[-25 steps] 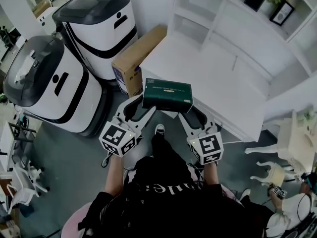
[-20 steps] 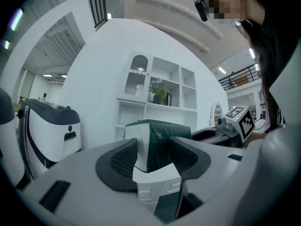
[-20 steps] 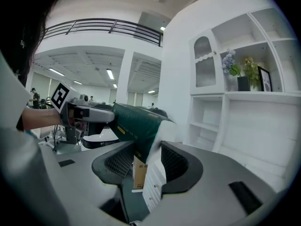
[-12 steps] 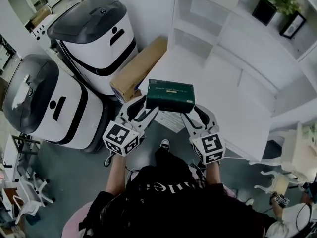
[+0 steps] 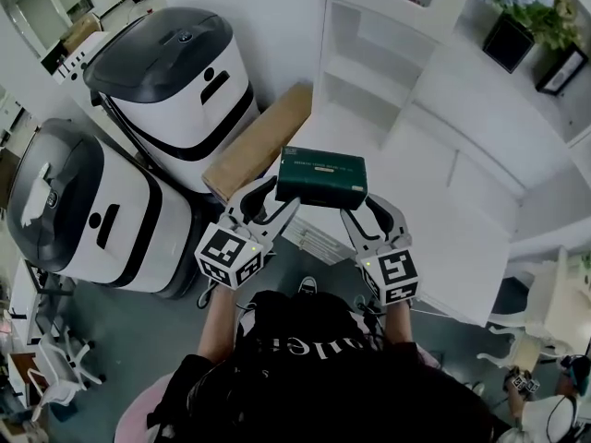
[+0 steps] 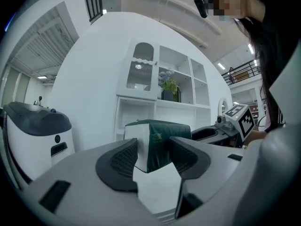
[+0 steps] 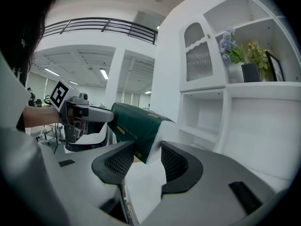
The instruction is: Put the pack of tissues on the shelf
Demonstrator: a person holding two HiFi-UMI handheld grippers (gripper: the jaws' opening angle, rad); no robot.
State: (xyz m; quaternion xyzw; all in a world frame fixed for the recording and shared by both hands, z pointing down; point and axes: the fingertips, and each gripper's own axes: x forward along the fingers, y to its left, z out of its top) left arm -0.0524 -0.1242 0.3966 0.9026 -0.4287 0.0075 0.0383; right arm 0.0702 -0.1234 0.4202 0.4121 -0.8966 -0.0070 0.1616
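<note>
The pack of tissues point(image 5: 322, 178) is a dark green block with white ends, held in the air over the white counter point(image 5: 443, 210) in front of the shelf unit point(image 5: 365, 77). My left gripper point(image 5: 277, 199) is shut on its left end and my right gripper point(image 5: 360, 207) is shut on its right end. In the left gripper view the pack point(image 6: 162, 140) sits between that gripper's pads point(image 6: 123, 160), with open shelf bays point(image 6: 138, 112) behind. The right gripper view shows the pack point(image 7: 134, 125) pinched at its white end, beside an open bay point(image 7: 202, 117).
Two large white and black machines point(image 5: 175, 67) point(image 5: 83, 215) stand at the left. A long cardboard box point(image 5: 259, 141) leans between them and the counter. A potted plant point(image 5: 522, 21) and a picture frame point(image 5: 565, 67) sit on upper shelves. A white chair point(image 5: 559, 298) stands at the right.
Both grippers have carried the pack upward and forward, closer to the shelf unit. The view has shifted the same way.
</note>
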